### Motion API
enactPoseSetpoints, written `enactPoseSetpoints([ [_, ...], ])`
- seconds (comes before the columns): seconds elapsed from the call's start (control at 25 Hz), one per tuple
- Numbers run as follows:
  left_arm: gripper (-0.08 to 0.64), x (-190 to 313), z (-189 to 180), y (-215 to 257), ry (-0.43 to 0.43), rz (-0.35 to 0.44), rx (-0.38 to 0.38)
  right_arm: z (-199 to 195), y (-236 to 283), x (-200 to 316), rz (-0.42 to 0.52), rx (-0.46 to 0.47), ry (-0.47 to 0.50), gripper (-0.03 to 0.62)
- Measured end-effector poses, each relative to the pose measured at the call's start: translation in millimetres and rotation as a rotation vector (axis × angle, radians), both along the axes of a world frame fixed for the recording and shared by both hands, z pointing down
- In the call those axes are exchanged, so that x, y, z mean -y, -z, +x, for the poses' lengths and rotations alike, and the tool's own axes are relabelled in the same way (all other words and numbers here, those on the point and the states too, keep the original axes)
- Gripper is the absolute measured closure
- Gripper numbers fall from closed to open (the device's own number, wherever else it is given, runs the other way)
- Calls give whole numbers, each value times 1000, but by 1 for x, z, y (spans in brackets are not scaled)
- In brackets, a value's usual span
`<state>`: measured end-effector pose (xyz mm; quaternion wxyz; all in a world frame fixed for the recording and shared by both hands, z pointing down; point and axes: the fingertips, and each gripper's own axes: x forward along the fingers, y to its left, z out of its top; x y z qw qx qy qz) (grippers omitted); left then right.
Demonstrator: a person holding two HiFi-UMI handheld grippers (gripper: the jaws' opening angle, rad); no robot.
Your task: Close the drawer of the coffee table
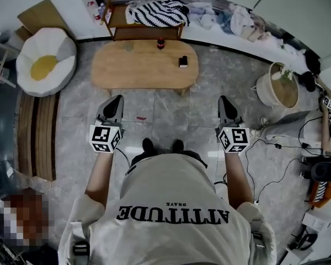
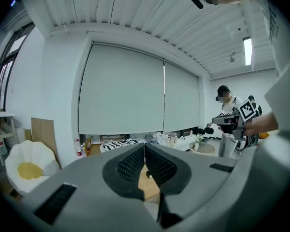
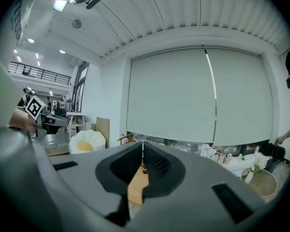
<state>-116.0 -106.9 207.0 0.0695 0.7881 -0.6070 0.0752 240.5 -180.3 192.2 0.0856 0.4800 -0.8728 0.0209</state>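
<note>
Nearest, the left gripper (image 1: 113,100) and the right gripper (image 1: 226,101) are held about level in front of the person, each with its jaws pressed together on nothing, well short of the desk (image 1: 143,65). No drawer front shows past that oval desk's near edge (a small bottle (image 1: 161,43) stands on top), so the drawer either sits flush or opens on a hidden side. If a front does stand out, closed tips pressed squarely at its middle should slide it in straight.

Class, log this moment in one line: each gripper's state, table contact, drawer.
left gripper: shut, empty | right gripper: shut, empty | coffee table: untouched | drawer: not visible
</note>
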Motion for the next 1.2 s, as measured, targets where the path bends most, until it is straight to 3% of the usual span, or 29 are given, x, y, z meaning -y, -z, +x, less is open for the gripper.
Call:
enactPoseSetpoints([
  [0.28,538,-1,8,-6,61,2,-1,27,-3,14,8,-28,13,571],
  [1.2,538,21,2,5,53,25,-11,37,14,29,40,-7,-3,573],
])
